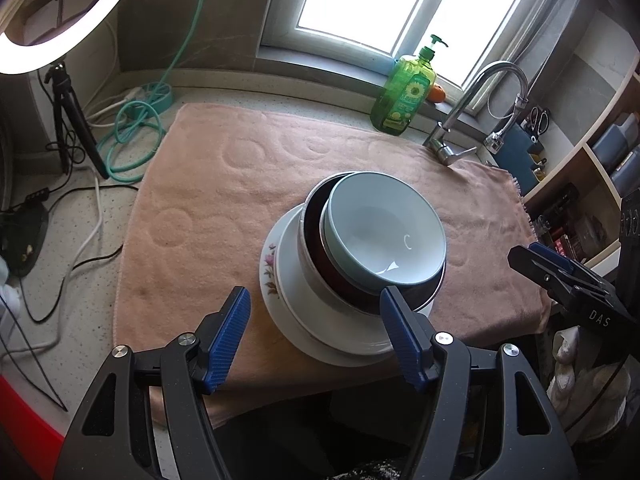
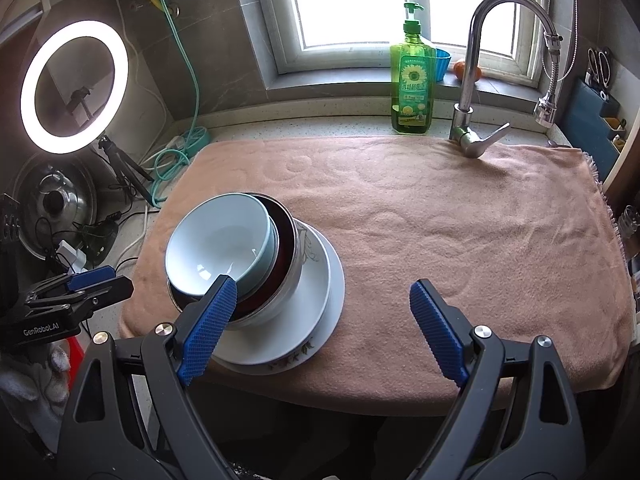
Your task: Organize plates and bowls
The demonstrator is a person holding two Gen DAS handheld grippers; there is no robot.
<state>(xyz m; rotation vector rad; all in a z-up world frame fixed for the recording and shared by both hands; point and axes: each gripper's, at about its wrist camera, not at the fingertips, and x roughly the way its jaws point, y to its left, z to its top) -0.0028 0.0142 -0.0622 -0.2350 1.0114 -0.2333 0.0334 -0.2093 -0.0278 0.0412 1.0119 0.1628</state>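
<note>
A stack stands on the pink towel (image 1: 224, 184): white plates (image 1: 320, 332) with a flower print at the bottom, a dark-lined bowl (image 1: 316, 236) on them, and a pale blue bowl (image 1: 384, 228) nested tilted on top. The same stack shows in the right wrist view, with the plates (image 2: 320, 308), dark bowl (image 2: 286, 256) and blue bowl (image 2: 220, 244). My left gripper (image 1: 316, 312) is open and empty, just in front of the stack. My right gripper (image 2: 324, 300) is open and empty, to the stack's right; it also shows in the left wrist view (image 1: 560, 276).
A green soap bottle (image 2: 414, 80) and a faucet (image 2: 472, 80) stand behind the towel (image 2: 440, 220). A ring light (image 2: 74, 86) on a tripod, a teal hose (image 1: 132, 136), cables and a pot lid (image 2: 56, 204) sit at the left. Shelves (image 1: 592, 168) are at the right.
</note>
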